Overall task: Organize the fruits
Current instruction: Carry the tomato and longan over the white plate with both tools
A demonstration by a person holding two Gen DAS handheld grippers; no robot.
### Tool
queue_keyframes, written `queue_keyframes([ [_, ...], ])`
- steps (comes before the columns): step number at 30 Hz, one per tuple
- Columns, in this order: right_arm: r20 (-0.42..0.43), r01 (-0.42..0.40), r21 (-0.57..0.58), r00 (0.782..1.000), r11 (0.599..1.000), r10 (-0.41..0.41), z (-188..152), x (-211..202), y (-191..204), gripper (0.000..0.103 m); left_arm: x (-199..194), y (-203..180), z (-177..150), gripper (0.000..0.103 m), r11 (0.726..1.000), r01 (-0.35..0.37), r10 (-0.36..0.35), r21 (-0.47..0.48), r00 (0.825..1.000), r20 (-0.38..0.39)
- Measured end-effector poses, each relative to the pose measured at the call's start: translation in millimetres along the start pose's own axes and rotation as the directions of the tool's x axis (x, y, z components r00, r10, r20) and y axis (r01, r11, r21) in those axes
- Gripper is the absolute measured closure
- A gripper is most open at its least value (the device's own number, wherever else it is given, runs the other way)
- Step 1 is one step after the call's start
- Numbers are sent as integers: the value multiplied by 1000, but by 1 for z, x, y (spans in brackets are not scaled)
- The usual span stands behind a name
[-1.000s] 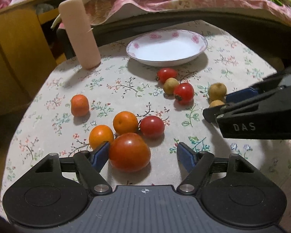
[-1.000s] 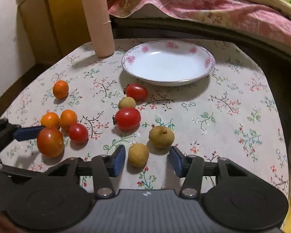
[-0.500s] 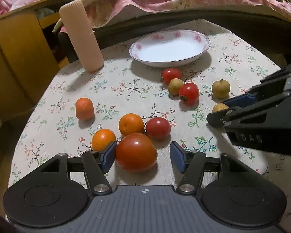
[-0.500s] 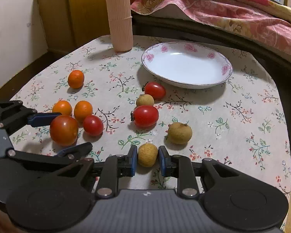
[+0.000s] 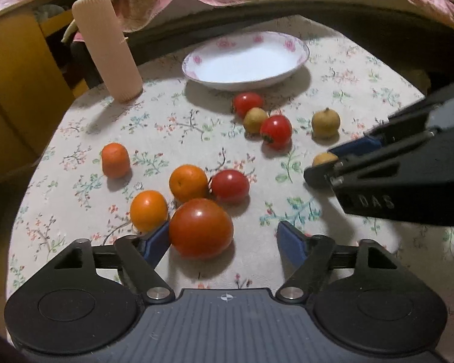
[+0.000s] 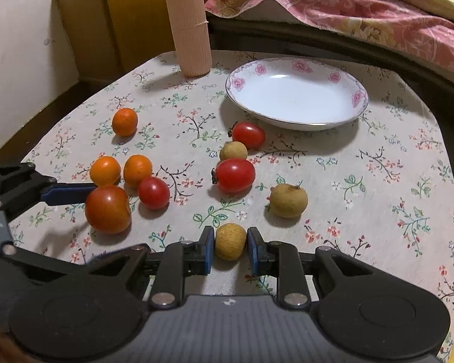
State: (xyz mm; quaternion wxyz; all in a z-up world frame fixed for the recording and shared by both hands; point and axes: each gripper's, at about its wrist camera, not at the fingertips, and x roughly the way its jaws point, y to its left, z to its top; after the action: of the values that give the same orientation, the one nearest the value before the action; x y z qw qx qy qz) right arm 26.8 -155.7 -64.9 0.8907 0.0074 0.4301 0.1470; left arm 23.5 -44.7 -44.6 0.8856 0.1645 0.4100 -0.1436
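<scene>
The table (image 6: 393, 187) is covered with a floral cloth, and every fruit in view lies on it. A ribbed pink cylinder (image 6: 190, 24) stands upright at the far edge. The plate (image 6: 299, 124), white with a rose border, is set just beside the cylinder and holds nothing; it is judged to be the likely collection point, so the sorting is taken as barely begun.

The left gripper (image 5: 224, 239) is lowered around the large tomato (image 5: 200, 227). Its jaws are opening: the left pad is seen at the tomato's side, while the right pad stands well clear, so no grasp is established. The tomato rests on the cloth.

The right gripper (image 6: 228, 246) is closed as far as the fruit allows on a small longan (image 6: 230, 241), which is pinched between both blue pads. Whether this longan is lifted clear of the cloth cannot be told.

Fruits not yet collected are listed by group:
- three small oranges (image 5: 188, 183), two near the large tomato and one apart;
- three cherry tomatoes (image 6: 235, 174), one touching the large tomato's cluster and two nearer the plate;
- two further longans (image 6: 288, 200), one lying between two cherry tomatoes.

All transfers are therefore judged outstanding; only the first pick is secured.
</scene>
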Motion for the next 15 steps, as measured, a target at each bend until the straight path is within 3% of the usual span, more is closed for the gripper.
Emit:
queue_keyframes([
  [7,-6,-4,24,1000,1000,4,1,0,-2,78,9,15,7,24,996,38,-40,-80,999,-15],
  [12,-15,-11,46,1000,999,12,2,0,-6,78,-1,20,1,50,994,31,-35,-106,999,-37],
  [15,-20,-14,46,1000,999,15,2,0,-7,78,2,24,3,51,992,25,-31,-127,999,-45],
])
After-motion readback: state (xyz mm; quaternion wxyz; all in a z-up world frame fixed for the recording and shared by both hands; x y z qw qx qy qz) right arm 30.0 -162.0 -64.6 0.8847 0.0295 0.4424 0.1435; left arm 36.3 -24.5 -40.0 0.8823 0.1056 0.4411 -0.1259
